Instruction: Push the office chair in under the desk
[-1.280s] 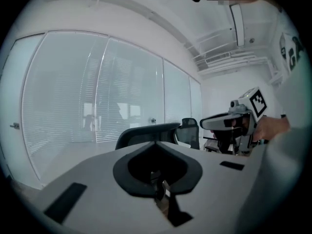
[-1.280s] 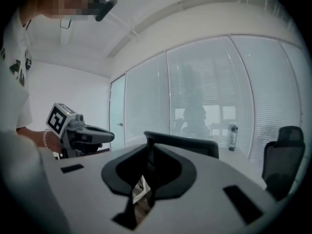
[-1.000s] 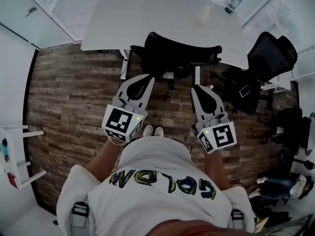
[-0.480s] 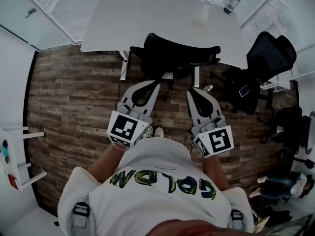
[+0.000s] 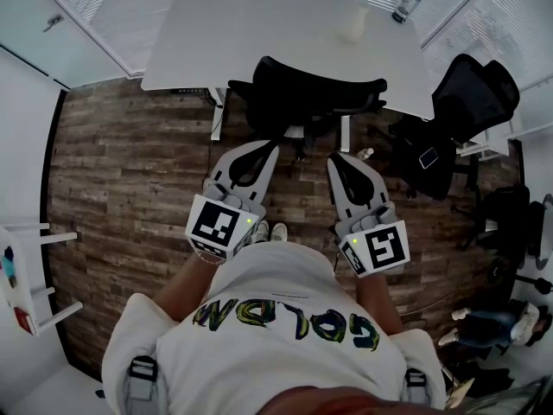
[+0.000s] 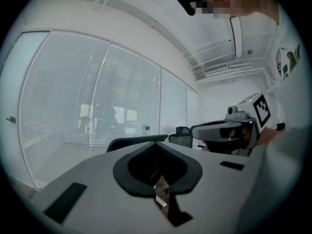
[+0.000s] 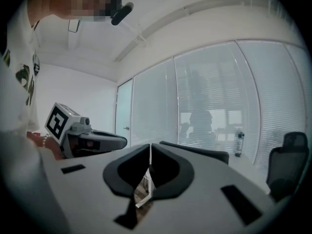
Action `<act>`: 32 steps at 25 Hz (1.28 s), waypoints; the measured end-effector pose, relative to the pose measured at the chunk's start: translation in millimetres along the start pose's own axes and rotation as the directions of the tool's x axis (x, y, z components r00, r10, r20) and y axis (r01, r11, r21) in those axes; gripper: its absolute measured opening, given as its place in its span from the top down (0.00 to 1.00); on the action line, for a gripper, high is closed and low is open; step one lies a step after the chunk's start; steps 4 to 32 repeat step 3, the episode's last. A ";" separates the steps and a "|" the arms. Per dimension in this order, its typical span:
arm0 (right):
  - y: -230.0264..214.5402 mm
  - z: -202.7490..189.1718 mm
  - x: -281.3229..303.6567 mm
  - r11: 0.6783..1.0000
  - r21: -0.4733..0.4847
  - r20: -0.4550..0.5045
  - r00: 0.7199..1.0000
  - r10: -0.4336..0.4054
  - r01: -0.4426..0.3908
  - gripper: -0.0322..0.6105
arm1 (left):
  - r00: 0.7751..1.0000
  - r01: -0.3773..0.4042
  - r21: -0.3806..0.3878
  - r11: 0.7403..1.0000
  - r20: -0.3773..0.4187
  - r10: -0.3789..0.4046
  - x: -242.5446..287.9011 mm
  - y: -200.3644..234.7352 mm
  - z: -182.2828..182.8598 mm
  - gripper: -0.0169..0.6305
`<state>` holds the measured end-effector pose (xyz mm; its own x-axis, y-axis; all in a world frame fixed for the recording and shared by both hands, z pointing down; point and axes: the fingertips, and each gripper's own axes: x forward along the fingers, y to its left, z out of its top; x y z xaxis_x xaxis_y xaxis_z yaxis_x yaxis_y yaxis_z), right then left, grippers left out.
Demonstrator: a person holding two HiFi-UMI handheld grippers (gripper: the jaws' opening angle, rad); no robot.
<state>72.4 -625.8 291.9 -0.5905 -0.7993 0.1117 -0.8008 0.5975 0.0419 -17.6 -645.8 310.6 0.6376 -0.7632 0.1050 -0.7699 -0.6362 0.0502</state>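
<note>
Left tool [image 5: 263,148] and right tool [image 5: 338,161] are closed, empty. The black office chair [image 5: 315,92] probably rolls lightly; push its stiff backrest top.

1 desk [image 5: 216,41], 12 o'clock; 2 office chairs [image 5: 307,102] [image 5: 475,98], 12 & 2 o'clock; 1 bottle [image 5: 411,4], 1 o'clock; 2 grippers [image 5: 266,147] [image 5: 335,159].

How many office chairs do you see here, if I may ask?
2. One office chair sits at the desk's near edge; the second chair stands off its right corner. Dark clutter further right may hide more.
</note>
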 end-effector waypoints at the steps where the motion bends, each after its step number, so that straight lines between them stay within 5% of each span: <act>1: 0.4 0.4 -0.2 1.000 -0.001 0.000 1.000 0.000 0.000 0.92 | 1.000 0.001 -0.002 1.000 -0.001 -0.001 -0.3 -0.5 0.0 0.96; 32: 1.0 1.2 -0.9 1.000 -0.001 0.000 1.000 0.000 0.000 0.92 | 1.000 0.003 -0.005 1.000 -0.004 -0.003 -0.7 -1.9 -0.2 0.96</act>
